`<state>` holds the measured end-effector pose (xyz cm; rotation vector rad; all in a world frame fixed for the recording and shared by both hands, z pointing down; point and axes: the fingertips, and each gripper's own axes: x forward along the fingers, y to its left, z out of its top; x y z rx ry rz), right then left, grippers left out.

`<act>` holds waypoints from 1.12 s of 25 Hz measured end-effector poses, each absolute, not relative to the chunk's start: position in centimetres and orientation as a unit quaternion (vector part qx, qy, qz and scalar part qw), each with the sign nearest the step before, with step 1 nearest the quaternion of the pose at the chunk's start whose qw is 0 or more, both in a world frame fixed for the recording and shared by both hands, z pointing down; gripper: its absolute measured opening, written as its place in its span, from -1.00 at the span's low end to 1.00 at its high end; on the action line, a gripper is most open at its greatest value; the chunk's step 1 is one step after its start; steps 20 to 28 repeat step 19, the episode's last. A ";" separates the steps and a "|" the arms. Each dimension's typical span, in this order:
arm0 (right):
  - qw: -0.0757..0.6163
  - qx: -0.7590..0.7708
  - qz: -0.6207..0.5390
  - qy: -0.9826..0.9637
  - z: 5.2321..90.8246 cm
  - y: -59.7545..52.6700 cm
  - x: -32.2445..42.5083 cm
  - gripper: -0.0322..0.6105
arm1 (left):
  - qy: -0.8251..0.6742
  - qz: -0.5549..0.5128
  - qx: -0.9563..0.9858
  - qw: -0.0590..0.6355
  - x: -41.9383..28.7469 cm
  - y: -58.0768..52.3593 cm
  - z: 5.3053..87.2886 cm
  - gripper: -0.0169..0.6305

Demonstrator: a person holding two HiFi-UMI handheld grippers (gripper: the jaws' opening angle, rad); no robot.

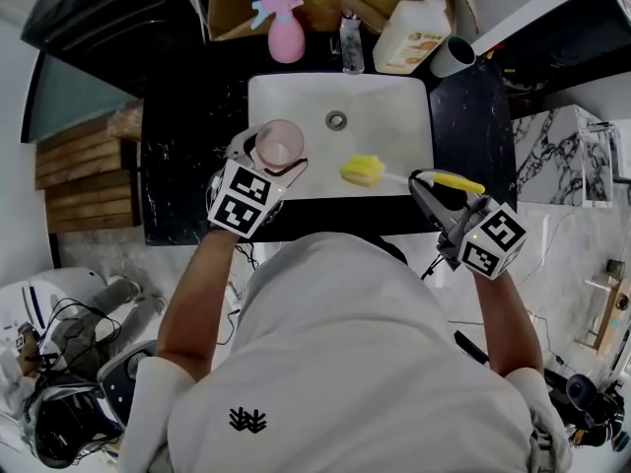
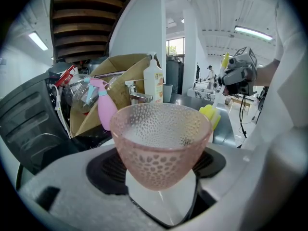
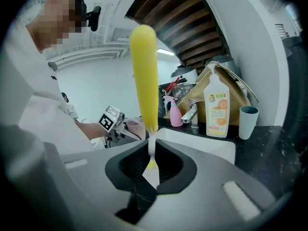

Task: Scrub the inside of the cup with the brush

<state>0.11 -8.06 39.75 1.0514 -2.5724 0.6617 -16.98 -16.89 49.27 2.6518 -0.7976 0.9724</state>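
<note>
The cup [image 2: 161, 143] is a pink, see-through bowl shape with a dimpled, pebbled wall that flares from a narrow foot to a wide round rim. The left tool [image 1: 271, 166] holds it upright over the front left corner of the white sink [image 1: 394, 106]. Its jaws stand wide, their black ribbed pads pressed on the lower, narrow part of the cup.

The brush [image 1: 362, 170] has a fluffy yellow head, a thin white stem and a long, smooth yellow handle. The right tool [image 3: 151, 170] has its jaws drawn narrow on the white stem, just where it meets the handle. It holds the brush over the front edge of the sink, toward the right. The yellow head reaches out over the middle front of the sink. It is near the cup's rim but apart from it and outside the cup.

The sink is a glossy rectangular basin with rounded corners and a round metal drain [image 1: 336, 120], set in a black speckled counter [image 1: 187, 136]. Behind the sink stand a pink spray bottle [image 1: 286, 33], a white soap bottle [image 1: 414, 37] with an orange label, a grey tumbler [image 1: 452, 57] and an open cardboard box [image 1: 237, 8].
</note>
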 end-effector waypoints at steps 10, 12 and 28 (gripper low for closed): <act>0.144 0.368 0.228 -0.890 39.8 -8.0 -0.2 -0.77 | -0.275 0.328 0.898 0.104 -17.7 -17.7 49.3 0.21; 0.144 0.368 0.229 -0.890 39.8 -7.9 -0.2 -0.77 | -0.275 0.328 0.898 0.105 -17.7 -17.9 49.3 0.21; 0.145 0.370 0.229 -0.888 40.0 -8.0 -0.1 -0.77 | -0.284 0.325 0.896 0.107 -18.4 -19.3 49.5 0.21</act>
